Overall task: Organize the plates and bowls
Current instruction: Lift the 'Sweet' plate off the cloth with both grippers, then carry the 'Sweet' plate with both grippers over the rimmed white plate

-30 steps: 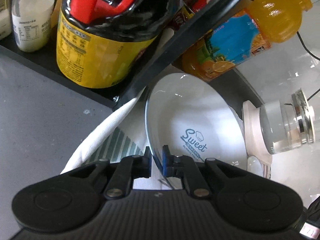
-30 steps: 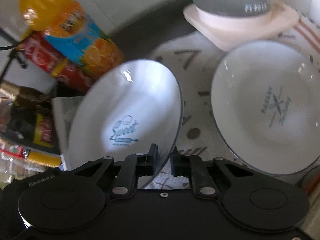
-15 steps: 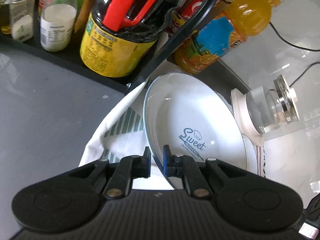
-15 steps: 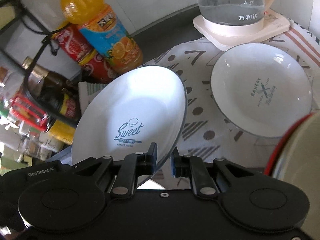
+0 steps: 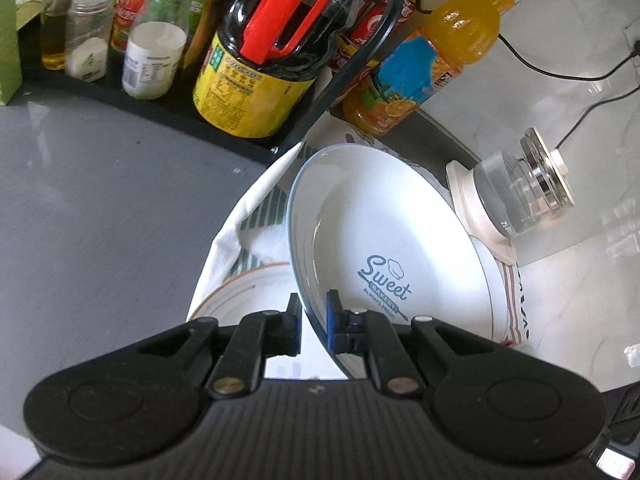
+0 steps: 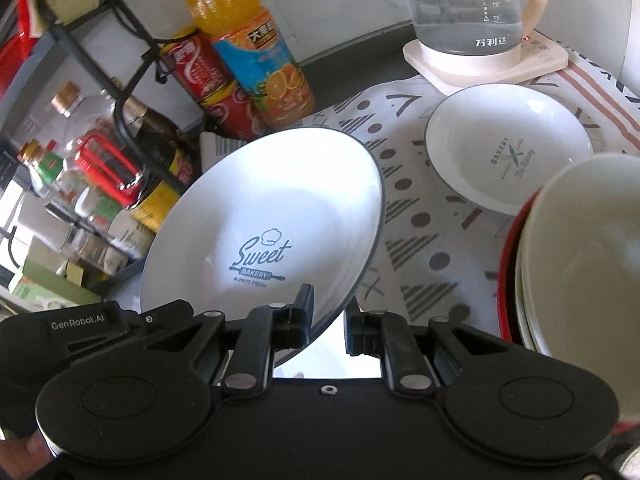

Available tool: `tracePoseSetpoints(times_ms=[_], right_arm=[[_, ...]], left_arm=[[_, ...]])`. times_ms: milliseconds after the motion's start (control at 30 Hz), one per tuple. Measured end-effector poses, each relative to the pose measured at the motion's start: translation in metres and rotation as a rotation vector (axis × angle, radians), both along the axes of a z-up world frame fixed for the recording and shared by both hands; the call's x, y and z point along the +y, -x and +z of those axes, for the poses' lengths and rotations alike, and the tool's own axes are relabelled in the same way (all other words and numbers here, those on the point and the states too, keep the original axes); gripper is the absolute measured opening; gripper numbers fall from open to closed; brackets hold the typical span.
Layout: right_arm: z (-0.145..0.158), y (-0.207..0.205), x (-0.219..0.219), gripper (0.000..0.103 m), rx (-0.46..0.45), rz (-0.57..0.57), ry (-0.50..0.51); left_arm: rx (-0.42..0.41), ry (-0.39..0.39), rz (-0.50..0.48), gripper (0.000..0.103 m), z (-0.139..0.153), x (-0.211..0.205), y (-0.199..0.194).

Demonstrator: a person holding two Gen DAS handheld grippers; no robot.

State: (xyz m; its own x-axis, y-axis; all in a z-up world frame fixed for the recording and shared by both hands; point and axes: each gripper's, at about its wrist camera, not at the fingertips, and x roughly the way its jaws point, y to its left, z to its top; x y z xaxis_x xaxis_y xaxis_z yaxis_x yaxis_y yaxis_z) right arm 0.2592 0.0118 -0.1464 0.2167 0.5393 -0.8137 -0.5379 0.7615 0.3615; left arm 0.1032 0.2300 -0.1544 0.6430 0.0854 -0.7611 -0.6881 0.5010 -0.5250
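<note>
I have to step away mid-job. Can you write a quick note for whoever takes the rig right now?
Left hand-held gripper: shut on the rim of the Sweet Bakery plate.
Right hand-held gripper: shut on the same plate's rim; plate is tilted, held off the patterned cloth.
Second plate lies flat on the cloth before the kettle.
Stacked bowls at the right, red-rimmed one lowest.
Done: plate picked up.
Left: set it down, probably onto the second plate.
</note>
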Motion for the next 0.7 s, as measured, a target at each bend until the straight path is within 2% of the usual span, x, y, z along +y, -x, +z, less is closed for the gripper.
tracePoseSetpoints(times_ms=[700], right_arm=[[0.000,0.055,-0.030,0.015,0.008,0.084,0.036]], left_arm=[[0.043,0.022,-0.006,0.009,-0.013,-0.040,0.060]])
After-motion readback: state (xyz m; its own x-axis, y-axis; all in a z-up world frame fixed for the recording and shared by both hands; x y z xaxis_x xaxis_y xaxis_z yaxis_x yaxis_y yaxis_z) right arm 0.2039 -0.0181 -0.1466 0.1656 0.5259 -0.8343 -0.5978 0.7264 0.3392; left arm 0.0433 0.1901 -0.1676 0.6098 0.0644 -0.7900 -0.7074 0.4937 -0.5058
